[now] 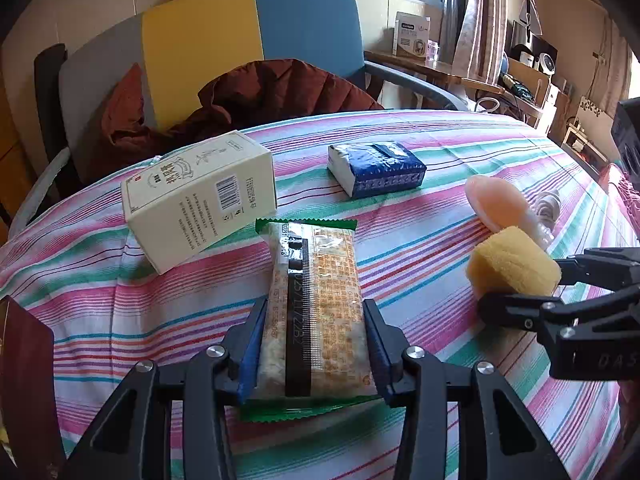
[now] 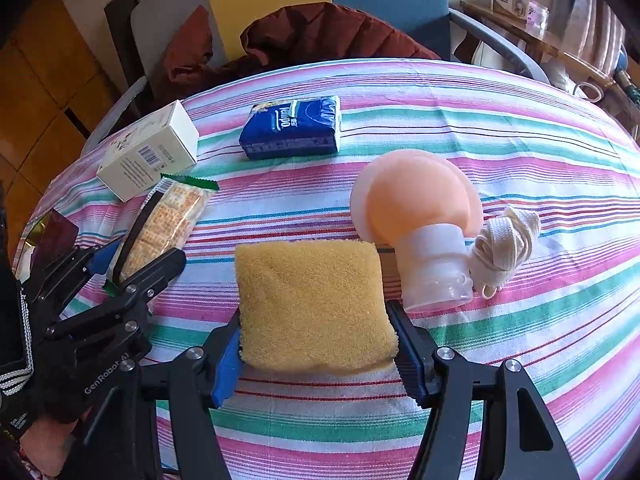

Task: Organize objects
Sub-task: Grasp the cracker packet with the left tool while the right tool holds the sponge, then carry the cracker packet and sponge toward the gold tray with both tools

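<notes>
A clear cracker packet (image 1: 316, 264) with green ends lies lengthwise on the striped tablecloth (image 1: 460, 140). My left gripper (image 1: 316, 308) is shut on its near half, blue pads pressed against both long sides. From the right wrist view that gripper (image 2: 146, 252) and the packet (image 2: 172, 208) sit at the left. A yellow sponge (image 2: 312, 300) is clamped between the pads of my right gripper (image 2: 316, 316), which is shut on it just above the cloth. The left wrist view shows the same sponge (image 1: 512, 266) and right gripper (image 1: 524, 292) at the right.
A white carton (image 1: 200, 196) lies on its side at the left, a blue tissue pack (image 1: 376, 168) behind the packet. A peach soft bottle (image 2: 416, 200) with a white strap (image 2: 508, 240) lies right of the sponge. A dark red box (image 1: 24, 360) is near left. A chair with a jacket (image 1: 260, 88) stands behind.
</notes>
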